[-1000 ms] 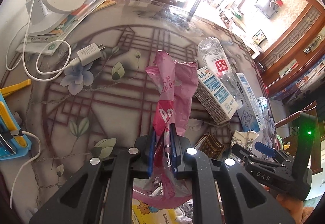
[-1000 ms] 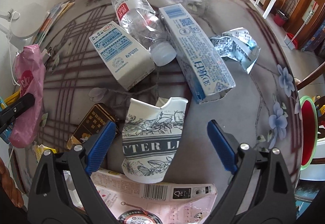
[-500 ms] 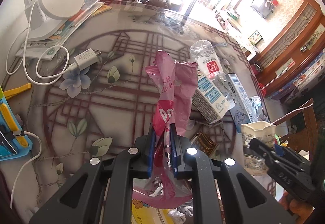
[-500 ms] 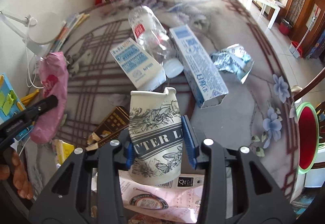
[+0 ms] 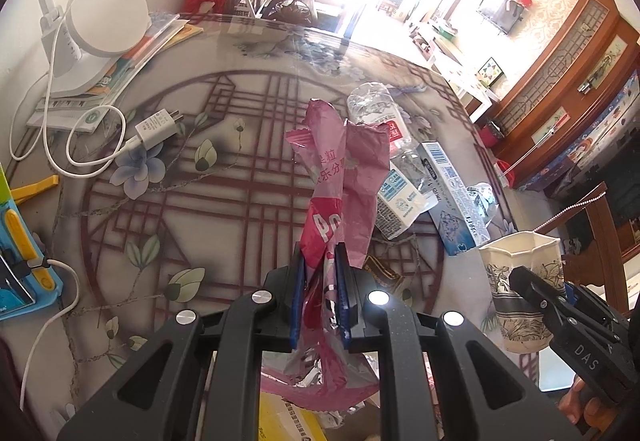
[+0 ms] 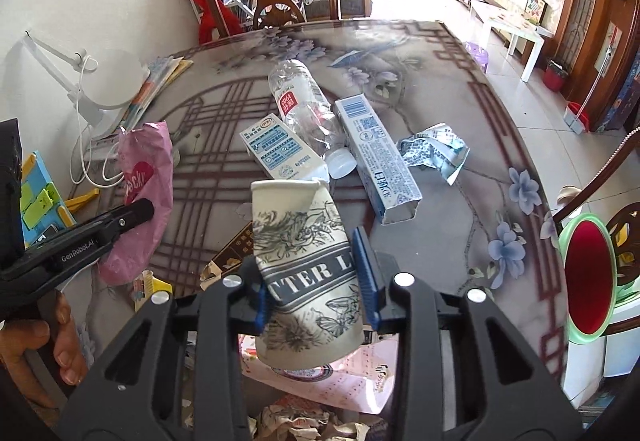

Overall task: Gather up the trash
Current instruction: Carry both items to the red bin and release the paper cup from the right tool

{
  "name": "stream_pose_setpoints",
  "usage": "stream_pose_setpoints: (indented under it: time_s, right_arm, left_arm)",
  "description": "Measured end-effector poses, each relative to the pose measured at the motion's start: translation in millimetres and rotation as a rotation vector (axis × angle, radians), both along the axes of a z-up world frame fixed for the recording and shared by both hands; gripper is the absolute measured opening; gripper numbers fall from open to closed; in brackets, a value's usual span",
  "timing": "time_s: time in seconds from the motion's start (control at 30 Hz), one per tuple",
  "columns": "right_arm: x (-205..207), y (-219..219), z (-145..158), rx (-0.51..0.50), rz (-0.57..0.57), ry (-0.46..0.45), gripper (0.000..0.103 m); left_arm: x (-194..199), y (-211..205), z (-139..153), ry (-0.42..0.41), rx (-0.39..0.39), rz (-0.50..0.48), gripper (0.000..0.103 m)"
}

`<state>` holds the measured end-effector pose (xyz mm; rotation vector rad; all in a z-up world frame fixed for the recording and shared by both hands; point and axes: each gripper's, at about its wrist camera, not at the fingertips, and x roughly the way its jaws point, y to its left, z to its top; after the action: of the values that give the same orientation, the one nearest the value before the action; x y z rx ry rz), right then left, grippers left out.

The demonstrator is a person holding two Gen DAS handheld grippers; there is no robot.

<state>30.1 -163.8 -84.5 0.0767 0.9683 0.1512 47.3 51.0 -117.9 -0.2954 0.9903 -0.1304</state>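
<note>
Both grippers were clamped: the right gripper (image 6: 316,279), open 1 second earlier, had closed on the paper cup (image 6: 306,269) and lifted it above the table (image 6: 452,225); the left gripper (image 5: 320,295) still pinched the pink wrapper (image 5: 344,185). Beyond the cup, 1 bottle (image 6: 300,101) and 2 cartons remained.

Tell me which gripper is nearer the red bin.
Right. The right gripper, holding the cup, is beside the red bin at the table's edge; the left gripper is farther across.

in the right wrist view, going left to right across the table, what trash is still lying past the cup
milk carton → plastic bottle → long blue and white box → crumpled blue and white wrapper
</note>
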Motion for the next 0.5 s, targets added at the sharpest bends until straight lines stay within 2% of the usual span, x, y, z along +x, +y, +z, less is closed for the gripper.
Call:
stream_pose_setpoints:
  time_s: [0.5]
  right_arm:
    - [-20.7,-21.4,9.9,0.004,-0.042,-0.036,0.035]
  left_arm:
    - [-14.8,-24.9,11.5,-0.004,-0.037,-0.030,0.011]
